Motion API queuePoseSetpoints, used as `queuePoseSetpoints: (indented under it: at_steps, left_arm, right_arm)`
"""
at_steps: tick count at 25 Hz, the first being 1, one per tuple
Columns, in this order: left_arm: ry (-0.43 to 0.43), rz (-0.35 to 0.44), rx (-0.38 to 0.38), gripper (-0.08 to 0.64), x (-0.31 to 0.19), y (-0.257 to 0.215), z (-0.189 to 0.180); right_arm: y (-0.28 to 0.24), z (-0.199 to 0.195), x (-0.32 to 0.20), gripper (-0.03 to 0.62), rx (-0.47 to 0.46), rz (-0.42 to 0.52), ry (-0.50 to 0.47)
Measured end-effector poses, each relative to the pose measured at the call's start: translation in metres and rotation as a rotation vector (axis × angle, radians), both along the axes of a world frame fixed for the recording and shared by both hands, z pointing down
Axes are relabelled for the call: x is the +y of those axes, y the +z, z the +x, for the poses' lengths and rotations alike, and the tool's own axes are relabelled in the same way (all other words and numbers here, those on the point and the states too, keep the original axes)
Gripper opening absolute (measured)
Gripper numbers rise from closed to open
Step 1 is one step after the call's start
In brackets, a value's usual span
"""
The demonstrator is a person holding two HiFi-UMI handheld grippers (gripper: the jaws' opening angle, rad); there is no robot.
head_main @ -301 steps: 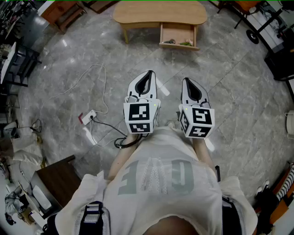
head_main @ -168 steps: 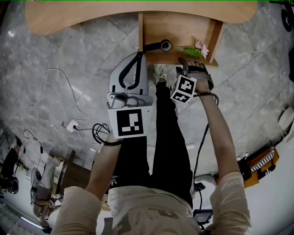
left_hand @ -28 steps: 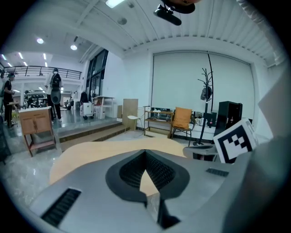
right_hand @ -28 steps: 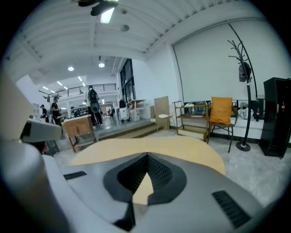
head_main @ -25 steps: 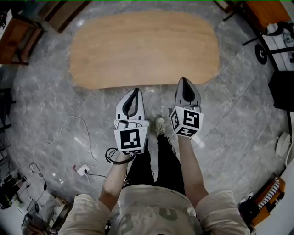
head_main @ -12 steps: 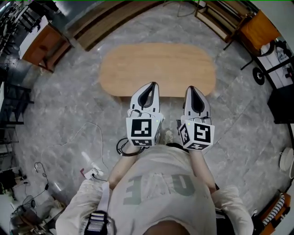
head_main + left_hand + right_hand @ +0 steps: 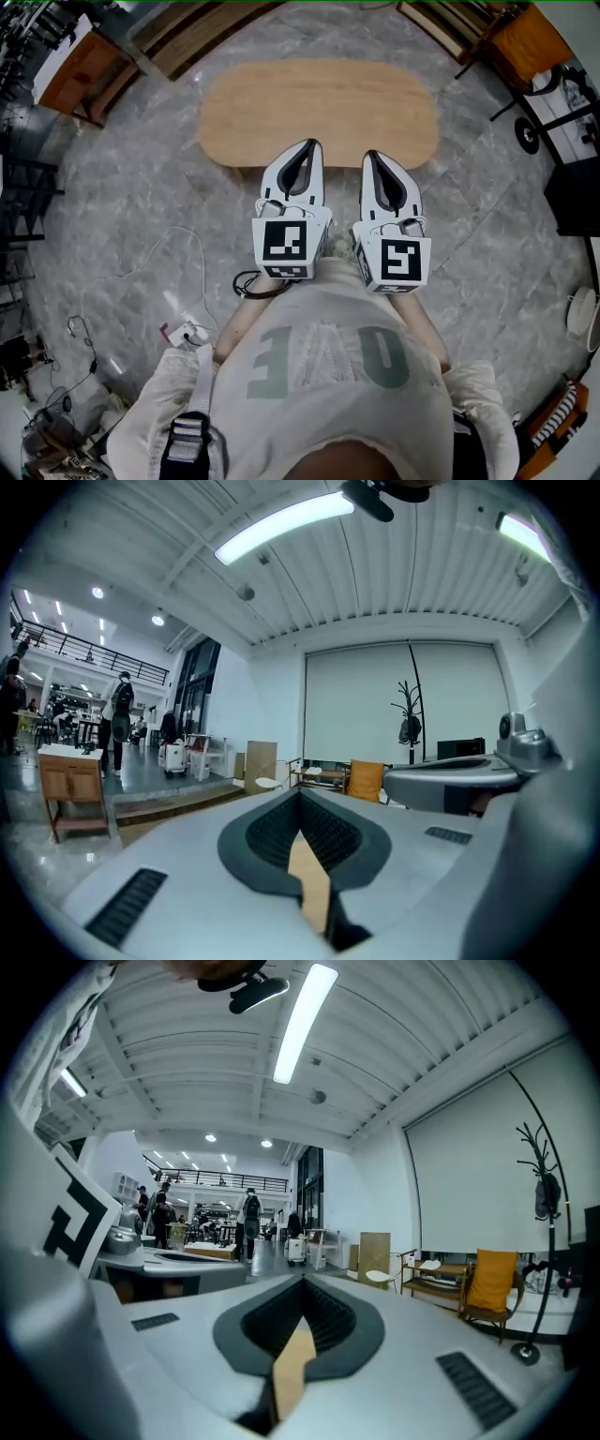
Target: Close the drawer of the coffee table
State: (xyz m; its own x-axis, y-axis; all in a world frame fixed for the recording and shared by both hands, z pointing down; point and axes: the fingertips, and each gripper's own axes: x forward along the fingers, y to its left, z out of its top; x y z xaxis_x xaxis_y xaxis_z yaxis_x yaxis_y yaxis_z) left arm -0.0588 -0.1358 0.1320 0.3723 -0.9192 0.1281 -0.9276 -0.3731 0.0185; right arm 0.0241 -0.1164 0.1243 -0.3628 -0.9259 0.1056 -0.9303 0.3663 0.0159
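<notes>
The coffee table (image 7: 319, 108) has an oval wooden top and stands on the marble floor ahead of me. No drawer sticks out from under its near edge, so the drawer front is hidden below the top. My left gripper (image 7: 311, 144) and right gripper (image 7: 368, 154) are held side by side, level, in front of the person's chest. Their tips overlap the table's near edge in the head view and touch nothing. In the left gripper view the left gripper (image 7: 300, 795) has its jaws meeting at the tip. The right gripper (image 7: 303, 1279) looks the same. Both are empty.
A white power strip (image 7: 186, 333) and a coiled black cable (image 7: 251, 283) lie on the floor at the left. A wooden cabinet (image 7: 80, 70) stands far left, an orange chair (image 7: 525, 37) and black frames at the right. People stand far off in the hall (image 7: 248, 1213).
Both grippers have risen and drawn closer together as the person stood up; the table now looks smaller and farther away. The drawer, open in the oldest frames, no longer shows.
</notes>
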Motion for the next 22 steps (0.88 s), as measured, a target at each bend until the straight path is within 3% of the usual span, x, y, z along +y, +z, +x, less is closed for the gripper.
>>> queuePoseSetpoints:
  at_steps: [22]
  left_arm:
    - [-0.054, 0.04, -0.008, 0.009, 0.016, -0.018, -0.018]
  right_arm:
    - [0.005, 0.001, 0.007, 0.002, -0.026, -0.02, 0.009]
